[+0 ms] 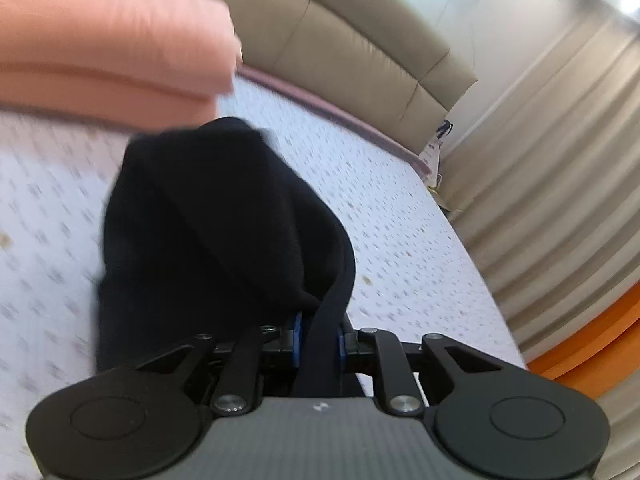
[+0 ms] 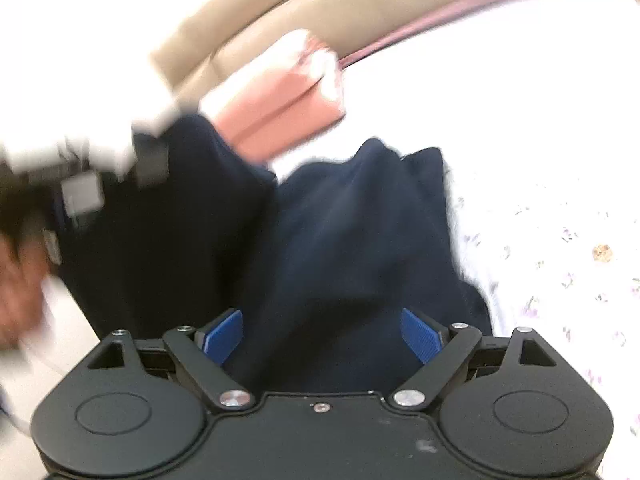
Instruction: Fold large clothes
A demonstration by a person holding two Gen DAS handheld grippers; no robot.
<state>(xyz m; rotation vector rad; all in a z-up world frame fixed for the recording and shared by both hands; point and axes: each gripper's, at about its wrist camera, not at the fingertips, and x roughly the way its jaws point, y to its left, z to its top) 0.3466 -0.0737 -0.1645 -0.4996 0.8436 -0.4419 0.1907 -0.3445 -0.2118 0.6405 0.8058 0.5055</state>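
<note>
One gripper, L [image 1: 319, 344], pinches dark garment [image 1: 208, 232]; R [image 2: 322, 338] fingers apart

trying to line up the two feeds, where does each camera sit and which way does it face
Left wrist: on the left hand-held gripper, looking along its shut fingers at the dark garment they pinch, mattress and headboard beyond.
Right wrist: on the right hand-held gripper, fingers open around the same garment; a blurred hand shows left.
Shared: the garment and the pink folded stack.
</note>
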